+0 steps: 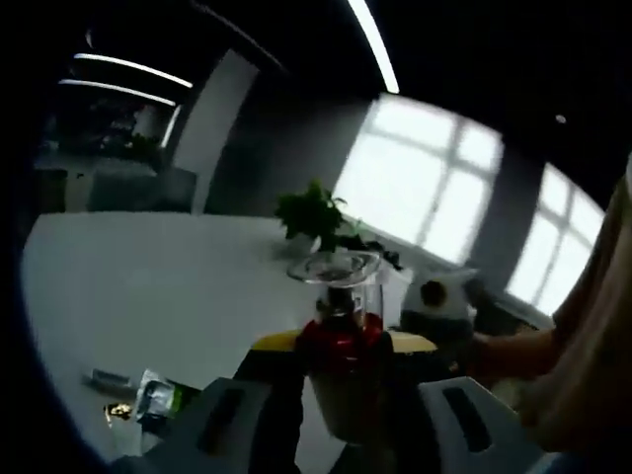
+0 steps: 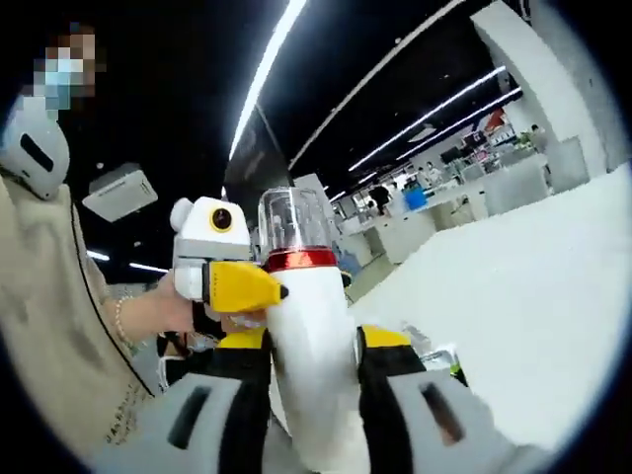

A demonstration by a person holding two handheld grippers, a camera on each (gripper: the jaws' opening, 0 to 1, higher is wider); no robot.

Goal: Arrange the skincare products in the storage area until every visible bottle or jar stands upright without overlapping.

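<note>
Right gripper view: right gripper (image 2: 308,395) fingers clamp the white bottle (image 2: 311,326) above the desk (image 2: 533,296); left gripper (image 2: 242,286) grips its neck, so opposing pulls could twist it loose.

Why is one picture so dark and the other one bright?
In the left gripper view the bright windows sit behind the bottle, so it looks dark and blurry against their glare. In the right gripper view the ceiling lights fall on the white bottle and the table, so both look bright, and the fisheye lens bends the table's edge.
</note>
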